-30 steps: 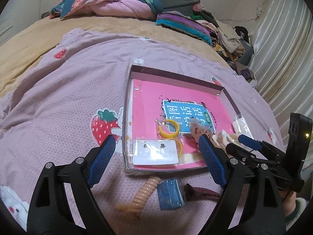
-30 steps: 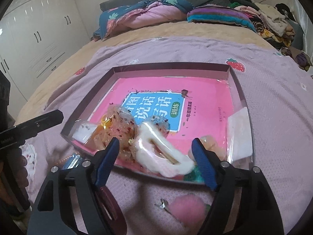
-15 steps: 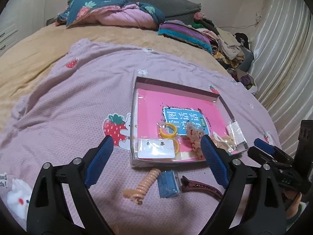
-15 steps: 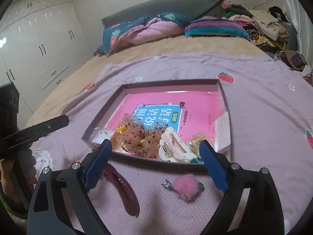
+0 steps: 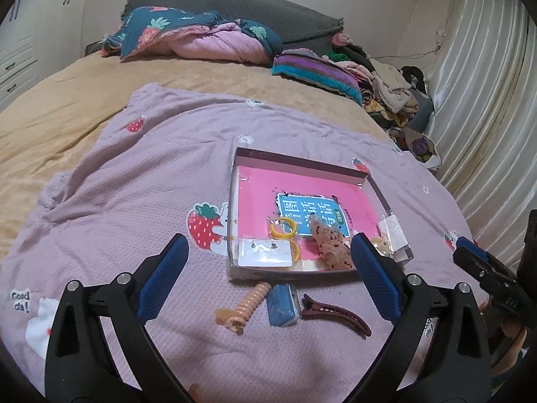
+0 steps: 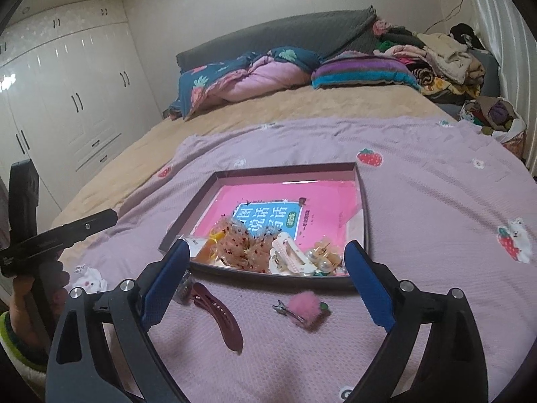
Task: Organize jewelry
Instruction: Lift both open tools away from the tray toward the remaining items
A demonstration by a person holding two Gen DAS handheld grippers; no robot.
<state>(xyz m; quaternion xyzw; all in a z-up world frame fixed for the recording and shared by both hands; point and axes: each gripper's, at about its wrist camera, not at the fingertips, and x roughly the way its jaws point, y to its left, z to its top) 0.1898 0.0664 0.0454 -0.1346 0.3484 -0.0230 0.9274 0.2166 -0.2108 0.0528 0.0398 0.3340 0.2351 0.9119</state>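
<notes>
**both tongs spread above a shallow tray of hair accessories**

a shallow rectangular tray (image 5: 302,163) with thin dark cardboard walls is seen lying on a lilac waffle-textured blanket (image 5: 134,174) printed with strawberries. its floor is covered by a glossy pink sheet (image 5: 255,194) bearing a blue label. along the near wall of the tray are gathered a smooth yellow ring (image 5: 284,229), a flat white card (image 5: 265,252) with two small studs, a crinkled sheer peach scrunchie (image 6: 236,243) speckled with red, a cream claw clip (image 6: 287,257) with a toothed edge, and round pearl earrings (image 6: 320,257).

outside the tray, just in front of its near wall, a ribbed peach spiral hair tie (image 5: 246,305), a small blue rectangular block (image 5: 282,304) and a long curved maroon clip (image 5: 334,314) with serrated jaws are laid side by side. in the right wrist view a fluffy pink pompom clip (image 6: 303,305) is found on the blanket, near the maroon clip but apart from it.

the left gripper (image 5: 268,268) is held above the blanket, its jaws opening wide, with nothing pinched between the textured blue pads. the right gripper (image 6: 265,277) is likewise spread wide and empty, its blue pads framing the near edge of the tray from above.

a folded quilt (image 6: 248,74) and a striped cushion (image 6: 362,74) are piled at the head of the bed.
</notes>
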